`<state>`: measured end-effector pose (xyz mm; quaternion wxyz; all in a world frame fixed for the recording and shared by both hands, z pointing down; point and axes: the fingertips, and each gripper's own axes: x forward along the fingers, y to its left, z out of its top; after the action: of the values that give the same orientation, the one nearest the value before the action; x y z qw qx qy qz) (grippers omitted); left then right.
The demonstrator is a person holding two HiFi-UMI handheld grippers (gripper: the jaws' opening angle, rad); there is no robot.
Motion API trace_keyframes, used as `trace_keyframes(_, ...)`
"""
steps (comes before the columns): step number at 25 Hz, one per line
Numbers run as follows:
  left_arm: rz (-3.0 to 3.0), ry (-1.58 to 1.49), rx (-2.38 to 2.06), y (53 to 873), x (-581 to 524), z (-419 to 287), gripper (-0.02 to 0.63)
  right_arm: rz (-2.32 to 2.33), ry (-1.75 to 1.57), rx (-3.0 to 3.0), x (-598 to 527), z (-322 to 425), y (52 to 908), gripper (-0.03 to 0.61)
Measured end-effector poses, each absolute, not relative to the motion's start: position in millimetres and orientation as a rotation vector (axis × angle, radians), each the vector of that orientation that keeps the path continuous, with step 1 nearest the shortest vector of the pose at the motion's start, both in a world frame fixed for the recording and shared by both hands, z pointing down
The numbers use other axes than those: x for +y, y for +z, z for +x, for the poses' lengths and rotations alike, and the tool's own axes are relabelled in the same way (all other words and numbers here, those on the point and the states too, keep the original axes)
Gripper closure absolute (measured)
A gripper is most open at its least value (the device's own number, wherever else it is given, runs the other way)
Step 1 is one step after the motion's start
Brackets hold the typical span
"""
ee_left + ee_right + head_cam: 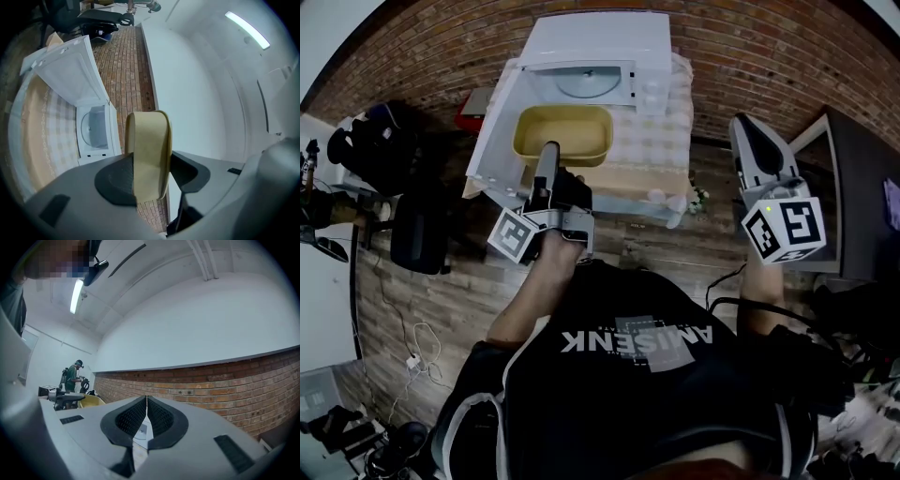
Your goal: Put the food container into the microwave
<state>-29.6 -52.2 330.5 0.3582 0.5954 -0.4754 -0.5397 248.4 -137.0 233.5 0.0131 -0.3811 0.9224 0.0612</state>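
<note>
Left gripper view: my left hand-held gripper (pixel 150 176) grips the container (pixel 147 140); the open microwave (pixel 96 129) is ahead, so I should go in level. Right hand-held gripper (pixel 146 416) closed, empty.

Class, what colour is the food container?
The food container is pale yellow, clearest in the head view.

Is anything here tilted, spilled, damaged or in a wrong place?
Nothing stands out. The left gripper holds the shallow yellow plastic food container by its near rim. It looks level and empty, with nothing spilled, in front of the white microwave, whose door is wide open.
</note>
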Motion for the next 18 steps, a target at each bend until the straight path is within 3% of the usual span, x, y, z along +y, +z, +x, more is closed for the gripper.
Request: trace_keyframes(18, 1.724, -1.303, -1.173, 301.8, -126.5, -74.7, 0.385, -1.232, 0.198, 2.874, -198.9, 175.2, 222.4, 0.535)
